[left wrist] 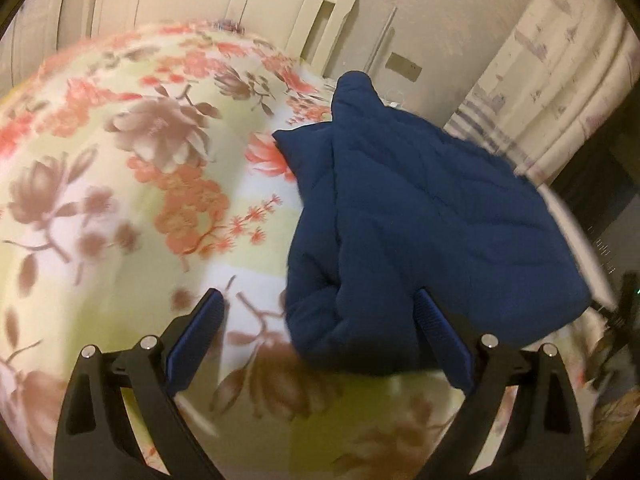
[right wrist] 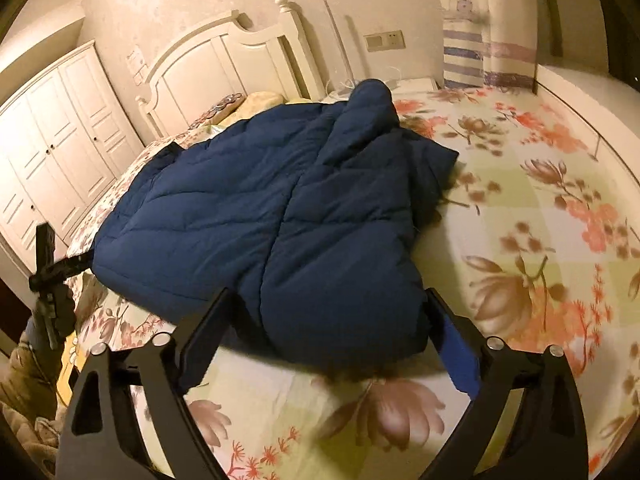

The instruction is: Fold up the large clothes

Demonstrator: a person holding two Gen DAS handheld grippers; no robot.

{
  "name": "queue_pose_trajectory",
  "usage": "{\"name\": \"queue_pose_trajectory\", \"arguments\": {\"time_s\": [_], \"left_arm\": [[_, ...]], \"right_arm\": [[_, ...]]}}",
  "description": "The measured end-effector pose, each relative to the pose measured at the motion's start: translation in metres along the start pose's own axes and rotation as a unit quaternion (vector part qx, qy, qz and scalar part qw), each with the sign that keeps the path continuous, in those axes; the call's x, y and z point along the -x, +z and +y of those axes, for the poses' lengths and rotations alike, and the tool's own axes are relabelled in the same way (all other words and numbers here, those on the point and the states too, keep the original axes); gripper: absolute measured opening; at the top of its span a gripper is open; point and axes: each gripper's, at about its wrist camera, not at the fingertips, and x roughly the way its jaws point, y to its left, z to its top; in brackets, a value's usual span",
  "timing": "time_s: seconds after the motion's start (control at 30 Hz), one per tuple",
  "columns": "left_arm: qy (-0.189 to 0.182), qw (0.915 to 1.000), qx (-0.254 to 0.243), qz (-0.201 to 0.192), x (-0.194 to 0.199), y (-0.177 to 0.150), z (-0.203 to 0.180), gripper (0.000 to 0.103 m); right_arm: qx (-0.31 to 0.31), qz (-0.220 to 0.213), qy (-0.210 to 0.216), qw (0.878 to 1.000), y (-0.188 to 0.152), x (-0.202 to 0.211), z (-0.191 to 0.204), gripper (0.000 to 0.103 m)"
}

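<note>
I see a floral bedsheet (right wrist: 520,208), a cream headboard (right wrist: 224,60) behind it, a white wardrobe (right wrist: 52,128) at left, a wall switch (right wrist: 385,41), and a striped curtain (right wrist: 472,56).

Dim warm yellowish light, motion blur (worst leftward), fisheye-warped edges
</note>
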Motion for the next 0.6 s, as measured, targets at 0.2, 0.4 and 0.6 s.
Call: {"name": "queue_pose_trajectory", "arguments": {"time_s": [0.2,0.4,0.6], "left_arm": [[-0.018,0.9992,-0.032,0.017,-0.007,0.008,-0.026,0.052],[-0.012,0.9990,-0.042,-0.012,0.011,-0.008,-0.040,0.019],[-0.042,0.9980,-0.046,0.005,0.053,-0.047,-0.037,0.019]], "right_arm": [[-0.005,-0.016,0.014,1.000,-0.001,0.002,-0.003,0.076],[0.005,-0.048,0.003,0.999,-0.009,0.021,0.001,0.036],[-0.011,-0.058,0.029,0.998,-0.045,0.065,0.003,0.030]]}}
